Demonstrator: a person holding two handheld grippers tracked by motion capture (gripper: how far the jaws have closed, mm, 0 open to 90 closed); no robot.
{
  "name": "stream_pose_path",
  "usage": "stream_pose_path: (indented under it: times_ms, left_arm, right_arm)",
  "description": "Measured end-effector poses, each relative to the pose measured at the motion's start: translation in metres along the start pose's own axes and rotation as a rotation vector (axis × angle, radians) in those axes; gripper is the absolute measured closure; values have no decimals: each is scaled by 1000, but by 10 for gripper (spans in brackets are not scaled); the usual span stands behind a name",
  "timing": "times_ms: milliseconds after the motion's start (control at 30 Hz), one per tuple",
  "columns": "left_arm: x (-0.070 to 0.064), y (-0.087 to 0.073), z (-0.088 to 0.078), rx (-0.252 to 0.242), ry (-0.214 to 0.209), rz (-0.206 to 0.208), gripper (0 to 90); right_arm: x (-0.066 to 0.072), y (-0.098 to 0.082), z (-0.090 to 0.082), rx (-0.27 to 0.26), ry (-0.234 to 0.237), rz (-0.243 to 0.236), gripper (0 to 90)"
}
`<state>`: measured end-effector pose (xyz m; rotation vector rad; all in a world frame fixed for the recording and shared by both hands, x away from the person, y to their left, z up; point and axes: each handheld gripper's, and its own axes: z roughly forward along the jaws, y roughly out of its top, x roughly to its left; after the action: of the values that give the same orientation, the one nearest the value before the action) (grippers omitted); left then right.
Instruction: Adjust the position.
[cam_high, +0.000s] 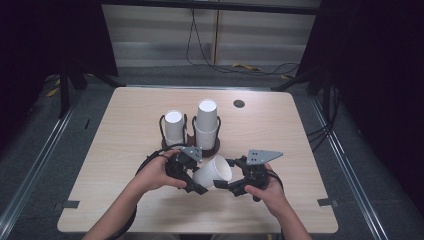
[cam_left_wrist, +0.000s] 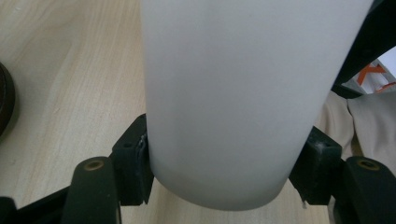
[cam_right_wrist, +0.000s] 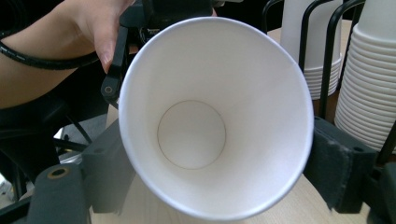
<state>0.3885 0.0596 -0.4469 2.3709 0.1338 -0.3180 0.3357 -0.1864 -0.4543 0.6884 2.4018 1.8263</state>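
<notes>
Both grippers' fingers clamp one empty white paper cup (cam_high: 214, 171), left gripper (cam_high: 192, 181) at its base, right gripper (cam_high: 223, 183) at its rim; stacked cups (cam_high: 206, 124) fill holders at twelve o'clock.

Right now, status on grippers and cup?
Left gripper shut on cup base. Right gripper at its rim, grip unclear. Cup tilted above table. Two stacks behind, clear.
</notes>
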Motion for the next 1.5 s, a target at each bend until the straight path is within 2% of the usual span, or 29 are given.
stream_pose_path:
  times_ms: [133,333,667,1000,1133,1500]
  left_arm:
    - [-1,1,0,19,4,10,342]
    - [-2,2,2,17,4,19,343]
    - [-2,3,3,36,12,35,342]
    - [-2,2,3,27,7,17,331]
    - [-2,1,1,36,7,8,271]
    - [2,-4,-7,31,31,-20,208]
  right_arm:
    - [1,0,1,-7,8,-5,187]
    - [1,0,4,-6,10,1,176]
    - [2,1,3,10,21,-9,210]
    - [2,1,3,4,26,-22,227]
    - [0,1,1,-3,28,-17,230]
    - [-2,1,-4,20,0,-12,231]
